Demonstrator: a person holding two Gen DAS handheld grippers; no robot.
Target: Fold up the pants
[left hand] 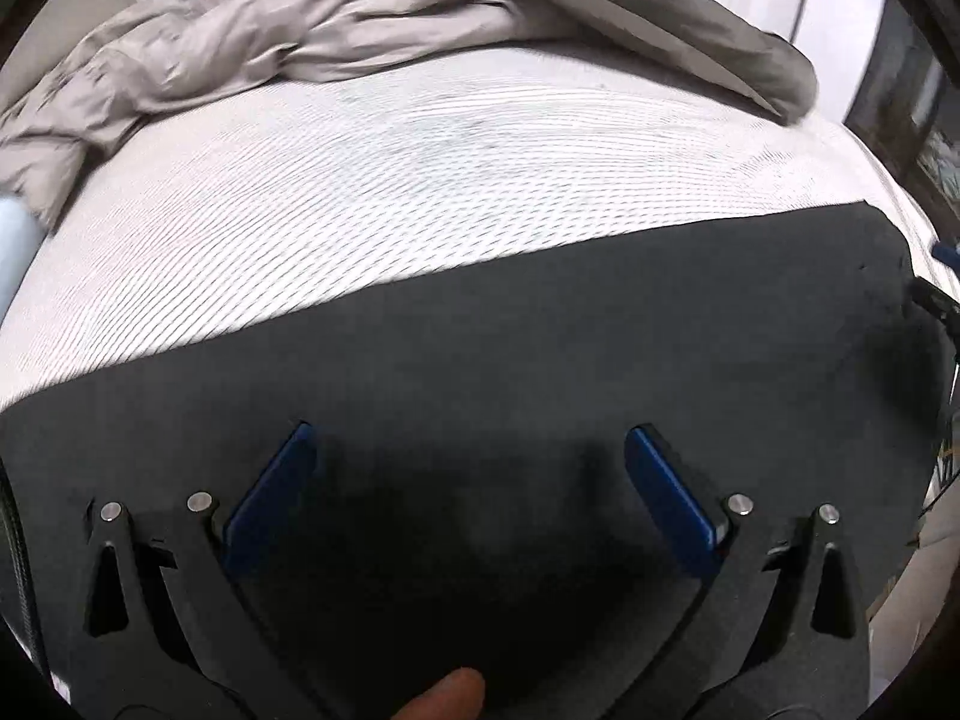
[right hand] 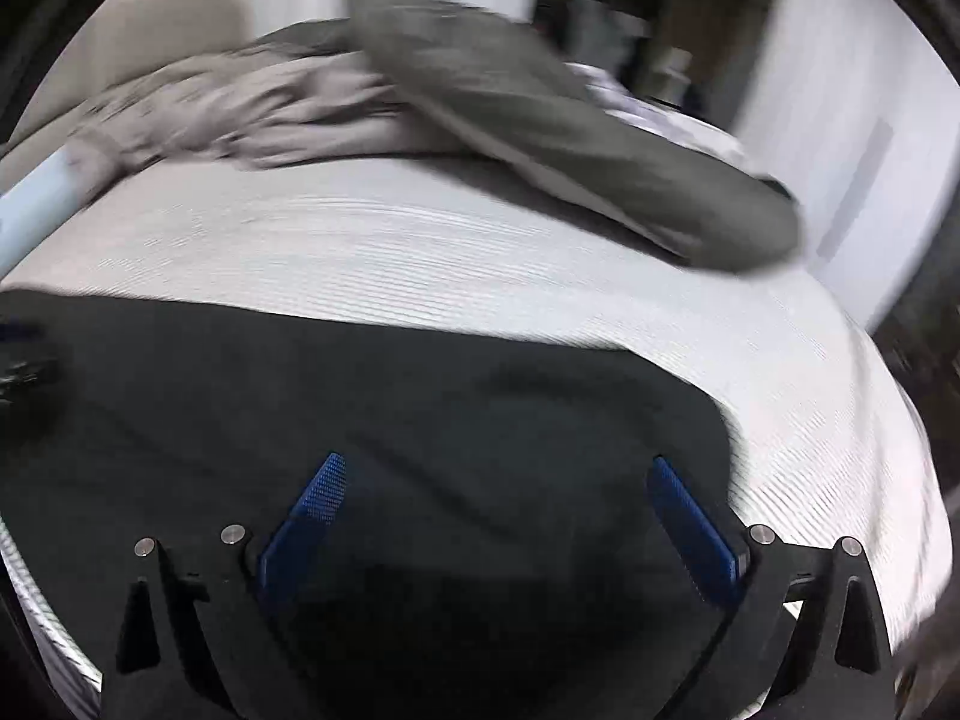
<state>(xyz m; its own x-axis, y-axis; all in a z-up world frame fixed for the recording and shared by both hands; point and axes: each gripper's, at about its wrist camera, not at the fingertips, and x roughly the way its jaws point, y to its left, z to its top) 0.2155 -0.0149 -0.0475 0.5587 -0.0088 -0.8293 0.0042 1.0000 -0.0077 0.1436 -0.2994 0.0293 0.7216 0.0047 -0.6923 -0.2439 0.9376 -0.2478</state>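
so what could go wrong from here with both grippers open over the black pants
1. The black pants lie flat; the open left gripper may pinch only the top layer, or catch the white ribbed bed cover too.
2. A ripple in the cloth ahead of the open right gripper could get folded in as a crease.
3. The grey clothes heaped behind may crowd a forward fold.
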